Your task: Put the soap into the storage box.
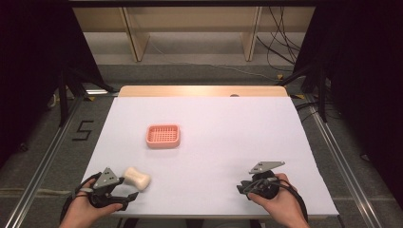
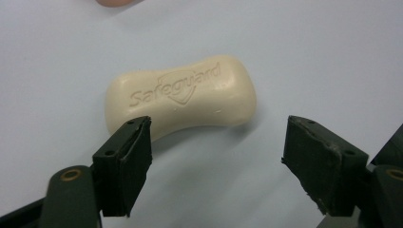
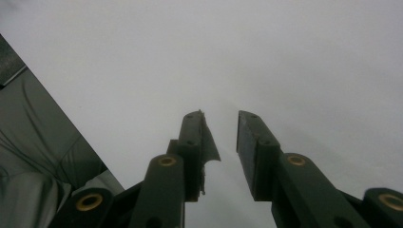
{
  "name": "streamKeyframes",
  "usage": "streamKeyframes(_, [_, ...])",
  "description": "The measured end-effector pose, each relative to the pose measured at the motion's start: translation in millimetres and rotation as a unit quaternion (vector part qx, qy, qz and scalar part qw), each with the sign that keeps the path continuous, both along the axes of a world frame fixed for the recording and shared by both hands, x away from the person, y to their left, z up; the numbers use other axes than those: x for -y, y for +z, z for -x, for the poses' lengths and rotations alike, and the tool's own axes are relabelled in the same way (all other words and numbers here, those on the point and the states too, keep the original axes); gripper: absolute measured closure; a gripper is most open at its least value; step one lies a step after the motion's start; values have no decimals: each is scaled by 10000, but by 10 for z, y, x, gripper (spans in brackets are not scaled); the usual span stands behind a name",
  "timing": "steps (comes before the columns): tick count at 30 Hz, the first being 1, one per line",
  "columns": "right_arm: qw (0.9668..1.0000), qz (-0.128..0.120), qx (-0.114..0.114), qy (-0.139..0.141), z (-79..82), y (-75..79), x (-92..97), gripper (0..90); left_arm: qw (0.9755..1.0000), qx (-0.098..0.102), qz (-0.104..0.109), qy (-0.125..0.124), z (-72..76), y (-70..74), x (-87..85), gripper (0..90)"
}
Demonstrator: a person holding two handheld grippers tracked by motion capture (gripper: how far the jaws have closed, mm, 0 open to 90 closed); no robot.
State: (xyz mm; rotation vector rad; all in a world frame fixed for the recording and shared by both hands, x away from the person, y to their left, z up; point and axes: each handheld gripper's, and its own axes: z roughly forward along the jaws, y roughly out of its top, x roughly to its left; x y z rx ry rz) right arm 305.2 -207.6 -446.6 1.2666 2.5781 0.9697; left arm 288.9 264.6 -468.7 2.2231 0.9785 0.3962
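Note:
A cream soap bar (image 1: 138, 178) stamped "Safeguard" lies flat on the white table near the front left corner. My left gripper (image 1: 129, 188) is right behind it, open wide. In the left gripper view the soap bar (image 2: 180, 97) rests just past the tips of my left gripper (image 2: 217, 124), with one fingertip (image 2: 138, 137) overlapping its near corner and no pad pressing on it. A pink slotted soap dish (image 1: 163, 136) sits farther back, left of centre. My right gripper (image 1: 243, 188) rests at the front right; in its own view my right gripper (image 3: 221, 116) has a narrow gap between its jaws and holds nothing.
The white sheet (image 1: 214, 123) covers the table and a strip of bare wood (image 1: 199, 90) shows at the far edge. In the right gripper view the table edge (image 3: 62, 128) runs diagonally on the left, with grey floor beyond. Wooden shelf legs and cables stand behind the table.

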Motion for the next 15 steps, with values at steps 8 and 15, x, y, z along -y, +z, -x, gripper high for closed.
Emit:
streamKeyframes(8, [10000, 61, 41, -63, -5, -22, 5, 651, 9990, -128, -320, -282, -78, 49, 46, 240])
streamKeyframes(15, [10000, 82, 38, -35, -3, -7, 17, 631, 9945, -146, -730, -731, -202, 196, 36, 259])
